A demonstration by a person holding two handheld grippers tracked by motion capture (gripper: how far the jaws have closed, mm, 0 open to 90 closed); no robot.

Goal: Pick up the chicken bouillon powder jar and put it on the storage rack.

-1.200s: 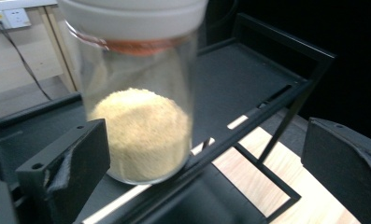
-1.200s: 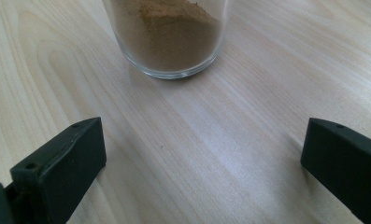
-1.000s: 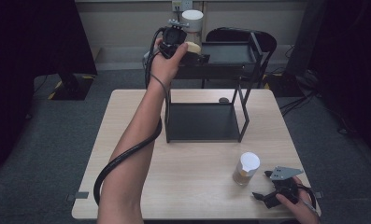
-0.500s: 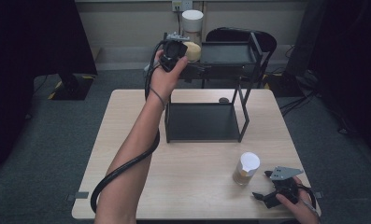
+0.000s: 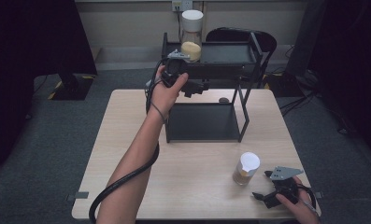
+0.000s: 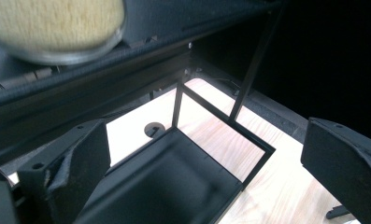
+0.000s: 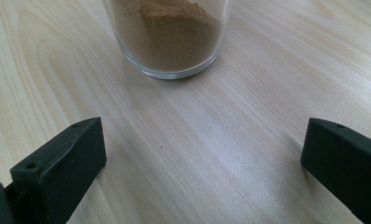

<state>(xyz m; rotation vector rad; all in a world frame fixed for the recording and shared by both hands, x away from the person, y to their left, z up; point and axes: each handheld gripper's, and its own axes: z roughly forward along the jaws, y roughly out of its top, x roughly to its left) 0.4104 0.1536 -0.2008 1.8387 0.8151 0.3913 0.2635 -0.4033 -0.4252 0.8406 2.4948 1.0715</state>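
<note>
A glass jar of yellow powder (image 5: 191, 38) with a white lid stands on the top shelf of a black metal rack (image 5: 230, 52). My left gripper (image 5: 198, 87) hangs open just below and in front of that shelf's left front edge, holding nothing. In the left gripper view the jar's base (image 6: 52, 25) is up at the left, above the spread gripper (image 6: 206, 140). A second jar with brown powder (image 5: 246, 169) stands on the table near the front right. My right gripper (image 5: 261, 184) lies open just right of it, its jaws wide apart (image 7: 202, 140) and facing the jar (image 7: 169, 37).
The rack's lower tray (image 5: 204, 122) rests on the light wooden table (image 5: 127, 140). A small dark round thing (image 5: 224, 100) lies on the table behind the rack. A black chair (image 5: 267, 42) stands beyond the table. A cable trails along the left forearm.
The left gripper has drawn back and down from the yellow jar, which stays on the top shelf. The right gripper and the brown jar have not moved.
</note>
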